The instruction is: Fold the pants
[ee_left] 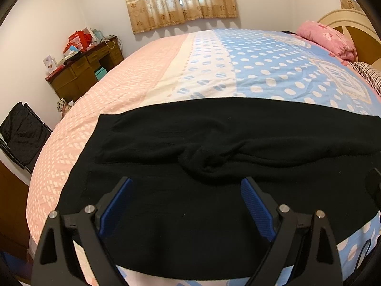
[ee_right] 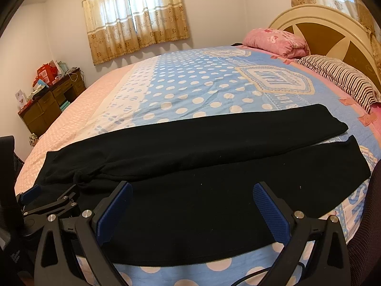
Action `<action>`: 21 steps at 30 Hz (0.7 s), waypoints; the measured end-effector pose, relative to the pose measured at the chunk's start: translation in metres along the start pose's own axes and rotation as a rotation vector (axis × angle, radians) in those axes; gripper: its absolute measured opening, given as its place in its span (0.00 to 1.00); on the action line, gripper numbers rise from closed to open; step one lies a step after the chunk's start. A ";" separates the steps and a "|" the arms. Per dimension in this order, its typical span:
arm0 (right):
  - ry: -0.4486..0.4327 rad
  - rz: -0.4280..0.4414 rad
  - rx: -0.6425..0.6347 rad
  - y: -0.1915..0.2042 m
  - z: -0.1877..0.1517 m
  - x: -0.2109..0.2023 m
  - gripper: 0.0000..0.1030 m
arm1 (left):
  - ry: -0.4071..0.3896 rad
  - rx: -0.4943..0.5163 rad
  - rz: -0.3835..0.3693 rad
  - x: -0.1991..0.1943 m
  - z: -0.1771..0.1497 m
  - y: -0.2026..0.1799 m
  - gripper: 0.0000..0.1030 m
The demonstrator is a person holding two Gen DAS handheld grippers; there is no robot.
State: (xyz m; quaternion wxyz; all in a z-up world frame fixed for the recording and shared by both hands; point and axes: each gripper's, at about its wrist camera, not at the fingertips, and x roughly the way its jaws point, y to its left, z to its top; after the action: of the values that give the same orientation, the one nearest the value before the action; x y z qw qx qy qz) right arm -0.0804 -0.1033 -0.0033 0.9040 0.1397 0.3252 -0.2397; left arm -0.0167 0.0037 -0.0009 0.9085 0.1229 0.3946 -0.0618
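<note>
**Pants laid flat, no fold made yet**

Going left to right, I start at the waist. In my left view the left hand-held gripper (ee_left: 187, 200) hangs over the near edge of the pants (ee_left: 214, 147), its 2 blue pads spread wide and pinching nothing. The waist end sits on the pink part of the bed (ee_left: 114, 90), and the cloth is bunched into a small knot of creases at the crotch, just ahead of the pads.

Moving right, the right hand-held gripper (ee_right: 193, 205) is over the near leg, about midway along it. Its pads are also spread wide, with only black cloth showing between them; I cannot tell whether the tips touch the fabric. At the left edge of this view I can see the left hand-held gripper (ee_right: 31, 195) beside the waist.

Further right, the 2 legs run toward the headboard (ee_right: 333, 23). The far leg lies straight; the near leg lies alongside it, with a thin strip of blue sheet showing between them near the cuffs. The cuffs stop short of the striped pillow (ee_right: 345, 78).

My read: the task is at its start. The pants are spread out lengthwise, but neither leg is laid over the other and no crosswise fold exists. Left to do, as I judge it: grip the near edge, bring 1 leg over the other, smooth the crotch, then fold end to end.
</note>
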 end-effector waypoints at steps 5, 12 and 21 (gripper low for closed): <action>-0.003 0.000 0.004 0.000 0.000 0.000 0.99 | 0.002 0.000 0.002 0.000 0.000 0.001 0.91; -0.004 0.003 0.006 0.001 0.000 0.000 0.99 | 0.004 0.000 0.000 -0.001 0.000 -0.001 0.91; 0.006 0.007 0.013 0.002 -0.001 0.000 0.99 | 0.011 0.001 -0.001 -0.001 -0.001 0.000 0.91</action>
State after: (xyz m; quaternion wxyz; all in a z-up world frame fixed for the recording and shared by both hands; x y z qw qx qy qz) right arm -0.0797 -0.1012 -0.0036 0.9029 0.1474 0.3261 -0.2381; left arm -0.0178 0.0037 -0.0011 0.9063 0.1236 0.3995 -0.0620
